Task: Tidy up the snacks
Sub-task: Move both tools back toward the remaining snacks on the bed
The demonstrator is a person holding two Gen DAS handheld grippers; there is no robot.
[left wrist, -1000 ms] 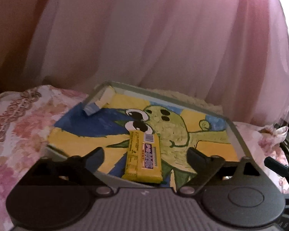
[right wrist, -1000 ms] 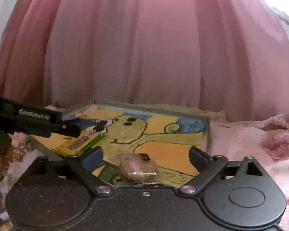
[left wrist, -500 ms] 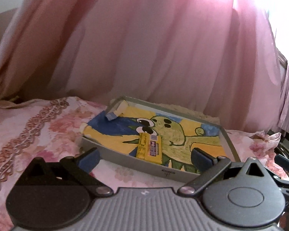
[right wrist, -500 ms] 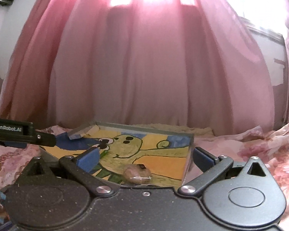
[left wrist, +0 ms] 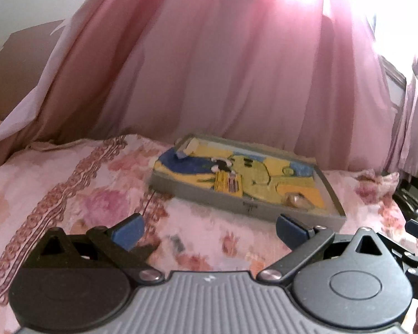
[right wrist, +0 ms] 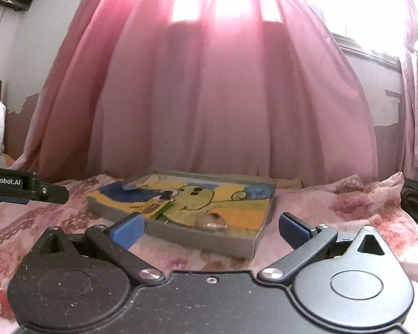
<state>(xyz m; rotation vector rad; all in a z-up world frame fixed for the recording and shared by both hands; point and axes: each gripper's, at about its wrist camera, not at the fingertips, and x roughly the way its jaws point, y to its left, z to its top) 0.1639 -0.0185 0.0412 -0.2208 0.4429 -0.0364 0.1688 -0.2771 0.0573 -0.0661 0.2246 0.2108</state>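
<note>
Snacks lie inside the tray, a shallow grey tray with a painted cartoon figure on its floor; the tray rests flat on the flowered bedspread in front of the pink curtain.

Gripper pose, relative to the tray:
- Left gripper: held on the near side of the tray, well apart from it, pointing toward it and tilted slightly downward. Its blue-padded fingers are spread wide with only bedspread between them; the gripper carries nothing.
- Right gripper: also on the near side of the tray, close to its front wall and aimed nearly level at it. Its jaws have just been opening and now stand fully apart; nothing is between them and the pads touch nothing. In the right wrist view the left gripper's black finger projects in from the left edge, clear of the tray.

Tray contents:
- Yellow bar: a flat wrapped bar lying on the tray floor near the middle of the front wall.
- Wrapped bun: a rounded brown item in clear wrap, lying near the front right corner.
- Pale packet: a small light-coloured item leaning in the far left corner; its type cannot be determined.

All three items lie apart from one another.
</note>
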